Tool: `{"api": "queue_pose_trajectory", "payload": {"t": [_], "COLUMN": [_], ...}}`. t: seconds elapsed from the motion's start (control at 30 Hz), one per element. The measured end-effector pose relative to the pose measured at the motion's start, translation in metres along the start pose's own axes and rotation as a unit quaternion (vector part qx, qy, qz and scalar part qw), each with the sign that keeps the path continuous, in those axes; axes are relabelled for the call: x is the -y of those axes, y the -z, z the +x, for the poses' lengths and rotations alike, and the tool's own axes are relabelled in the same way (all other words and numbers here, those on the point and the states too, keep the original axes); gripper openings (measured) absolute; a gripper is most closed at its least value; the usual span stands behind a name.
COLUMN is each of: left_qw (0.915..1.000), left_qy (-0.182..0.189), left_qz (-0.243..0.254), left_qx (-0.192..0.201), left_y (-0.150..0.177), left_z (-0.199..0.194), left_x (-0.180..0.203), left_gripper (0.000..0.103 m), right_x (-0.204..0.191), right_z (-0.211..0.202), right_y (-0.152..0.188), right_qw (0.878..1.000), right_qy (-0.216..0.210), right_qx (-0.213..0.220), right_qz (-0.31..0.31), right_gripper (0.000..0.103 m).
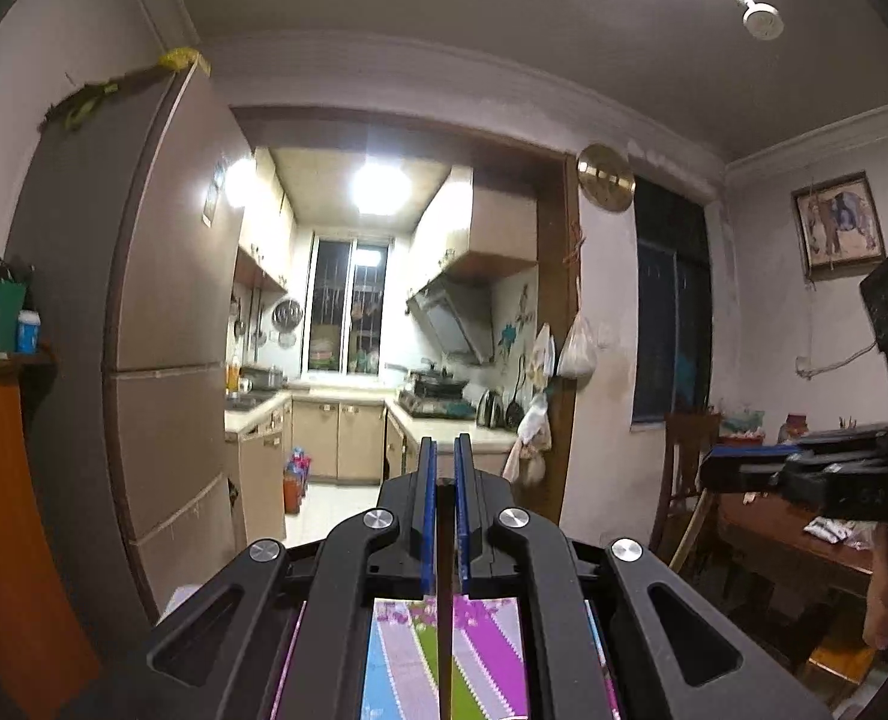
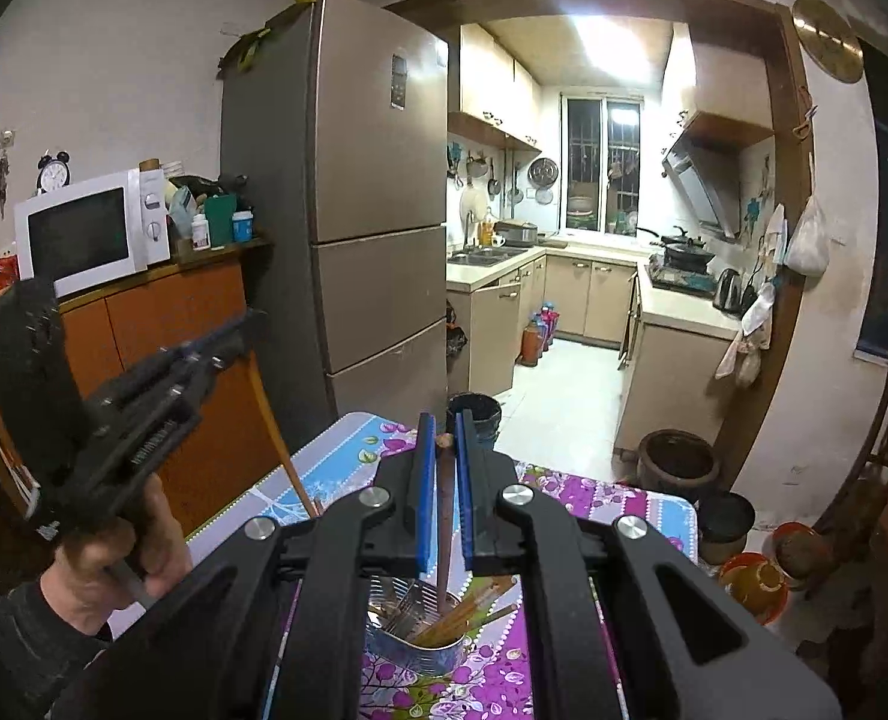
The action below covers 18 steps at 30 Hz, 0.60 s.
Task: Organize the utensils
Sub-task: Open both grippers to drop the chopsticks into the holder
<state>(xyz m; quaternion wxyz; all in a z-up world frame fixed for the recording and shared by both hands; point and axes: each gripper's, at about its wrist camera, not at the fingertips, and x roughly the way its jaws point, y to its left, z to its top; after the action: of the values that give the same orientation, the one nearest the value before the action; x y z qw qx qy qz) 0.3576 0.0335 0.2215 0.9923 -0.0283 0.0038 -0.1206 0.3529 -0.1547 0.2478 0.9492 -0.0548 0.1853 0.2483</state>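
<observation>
A dim dining room is seen, opening onto a lit kitchen behind.

At far left in the right wrist view, a hand (image 2: 117, 546) in a dark sleeve is seen gripping the left claw (image 2: 246, 324), which is raised above the surface (image 2: 336, 462) (a table under a purple, blue and green floral cloth). The left claw's blue pads are nearly together, and a thin dark stick (image 1: 444, 570) is pinched between them, running down toward the cloth; in the right wrist view a long thin brown stick is seen slanting down from it.

Behind the left claw, a white microwave (image 2: 84, 234) is set on an orange cabinet, beside a tall fridge (image 2: 378, 192).

At centre, the right claw (image 2: 442, 444) is closed on a brown chopstick (image 2: 444, 516), held upright. Its lower end reaches down into a metal tin (image 2: 420, 648) standing on the surface, in which a fork and more chopsticks (image 2: 474, 606) are gathered.

To the right, dark pots are seen on the floor.
</observation>
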Motion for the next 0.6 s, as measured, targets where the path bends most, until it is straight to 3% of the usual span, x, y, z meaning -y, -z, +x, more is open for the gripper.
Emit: {"api": "queue_pose_trajectory", "payload": {"t": [0.2,0.6], "left_qw": [0.9994,0.9983], "left_qy": [-0.009,-0.013], "left_qz": [0.004,-0.002], "left_qx": [-0.032,-0.058], "left_y": [0.022,0.044], "left_z": [0.026,0.046], "left_x": [-0.008,-0.023], "left_gripper": [0.007,0.007], "right_x": [0.009,0.008], "right_z": [0.031,0.064], "right_y": [0.016,0.037], "right_qw": [1.000,0.997], "right_qy": [-0.011,-0.032], "right_qx": [-0.024,-0.063], "right_qz": [0.014,0.028], "right_gripper": [0.005,0.005]}}
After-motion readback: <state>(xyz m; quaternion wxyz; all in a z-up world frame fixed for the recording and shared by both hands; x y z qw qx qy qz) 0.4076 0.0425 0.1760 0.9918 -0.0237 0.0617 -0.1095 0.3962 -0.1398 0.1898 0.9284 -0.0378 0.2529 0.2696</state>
